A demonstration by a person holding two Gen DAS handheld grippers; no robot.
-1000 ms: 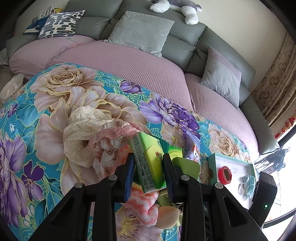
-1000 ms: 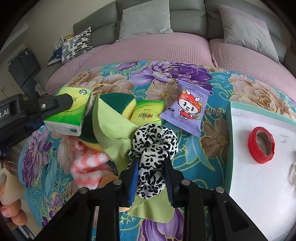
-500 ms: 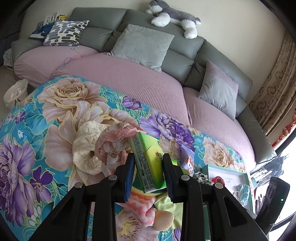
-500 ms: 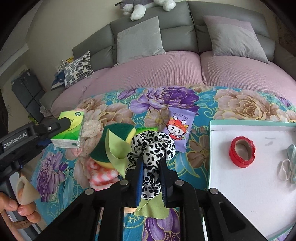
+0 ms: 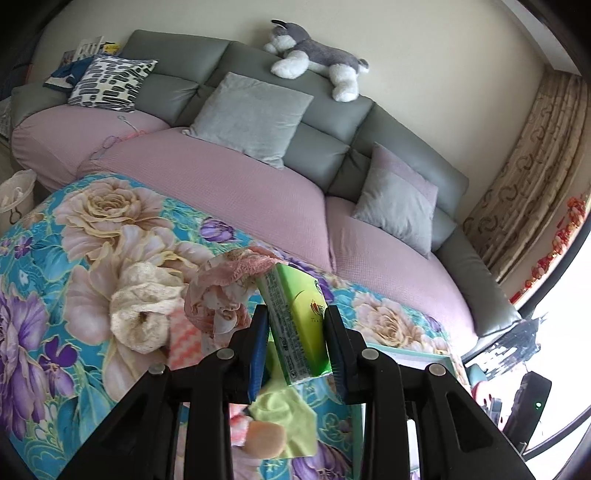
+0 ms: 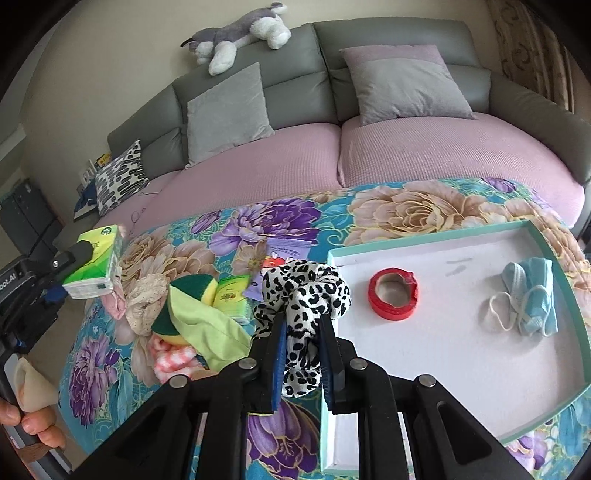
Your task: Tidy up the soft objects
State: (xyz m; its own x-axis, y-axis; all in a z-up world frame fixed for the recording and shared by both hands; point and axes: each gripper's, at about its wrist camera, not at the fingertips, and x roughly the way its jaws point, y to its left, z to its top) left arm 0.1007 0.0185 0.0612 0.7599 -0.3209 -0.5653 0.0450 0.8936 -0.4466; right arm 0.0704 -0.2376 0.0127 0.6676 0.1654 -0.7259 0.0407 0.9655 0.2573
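My left gripper (image 5: 297, 321) is shut on a green tissue pack (image 5: 297, 321), held above the flowered cloth; the same tissue pack (image 6: 94, 264) shows at the left of the right wrist view. My right gripper (image 6: 302, 332) is shut on a leopard-print scrunchie (image 6: 304, 291), lifted beside the left rim of the white tray (image 6: 443, 350). In the tray lie a red tape roll (image 6: 393, 293) and a blue face mask (image 6: 532, 299). On the cloth sit a green-yellow sponge (image 6: 192, 291), a lime cloth (image 6: 207, 328), a cream lace scrunchie (image 5: 144, 314), a pink scrunchie (image 5: 221, 295) and a pink-white striped cloth (image 6: 171, 358).
A small green pack (image 6: 231, 297) and a purple packet (image 6: 286, 253) lie behind the scrunchie. A grey sofa with pink seat covers (image 6: 258, 173), cushions and a plush dog (image 6: 236, 33) stands behind. A hand (image 6: 33, 417) holds the left gripper's handle. A waste basket (image 5: 14, 192) stands at the left.
Both grippers rose. The right one shut tighter on the leopard scrunchie and carried it right toward the tray's rim. The left one lifted the tissue pack higher.
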